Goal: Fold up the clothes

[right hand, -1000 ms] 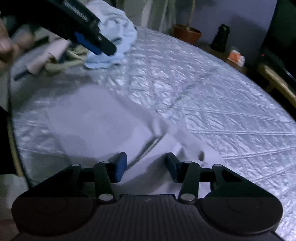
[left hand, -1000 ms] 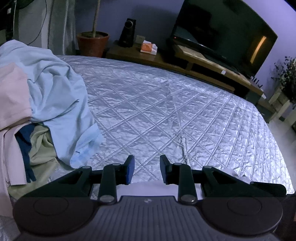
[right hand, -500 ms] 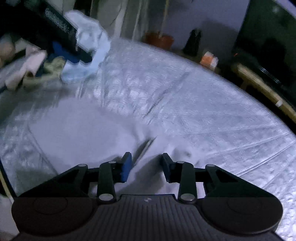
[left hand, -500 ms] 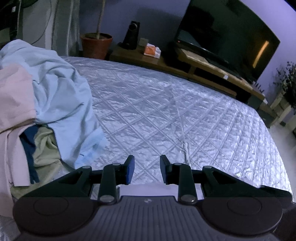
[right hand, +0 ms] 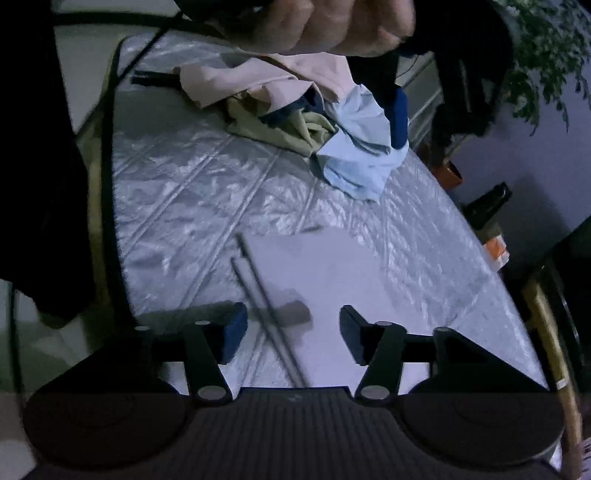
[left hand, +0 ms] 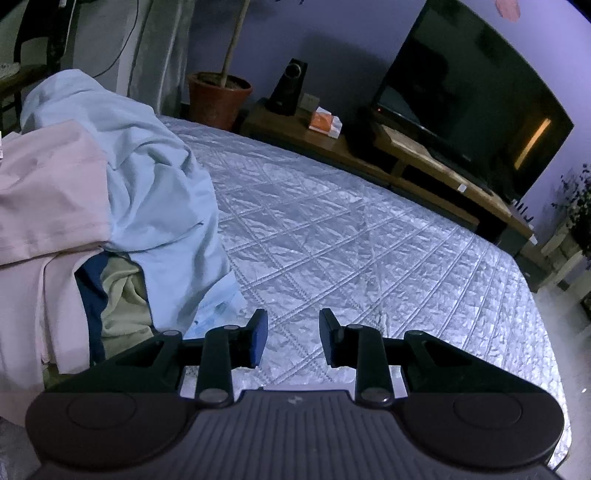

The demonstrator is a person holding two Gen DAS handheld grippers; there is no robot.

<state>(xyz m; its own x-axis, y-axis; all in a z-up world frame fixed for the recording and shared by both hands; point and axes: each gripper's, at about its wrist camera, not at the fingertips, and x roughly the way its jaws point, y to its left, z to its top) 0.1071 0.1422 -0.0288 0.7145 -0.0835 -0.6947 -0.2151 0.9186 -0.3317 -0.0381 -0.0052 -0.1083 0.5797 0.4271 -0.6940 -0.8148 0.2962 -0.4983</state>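
A pale grey folded garment (right hand: 317, 273) lies flat on the quilted bedspread (left hand: 332, 229), its dark folded edge running under my right gripper (right hand: 291, 317). That gripper's jaws are opening wide above the cloth, and the pads press on nothing. My left gripper (left hand: 293, 325) hovers over bare quilt with a narrow gap between its jaws and nothing in it. To its left is a pile of unfolded clothes (left hand: 110, 192) in light blue, pink, olive and navy. In the right wrist view the pile (right hand: 314, 122) sits at the far end, partly behind a hand (right hand: 332, 26) holding the left gripper.
Beyond the bed stand a low wooden TV stand (left hand: 424, 162) with a dark television (left hand: 472, 110), a speaker (left hand: 290, 86) and a potted plant (left hand: 218, 96). The bed's edge (right hand: 110, 221) and the floor lie left in the right wrist view.
The right gripper swung left and rolled, and its jaws spread wider; the garment now lies flat as a rectangle. The left gripper drifted slightly, keeping the same gap.
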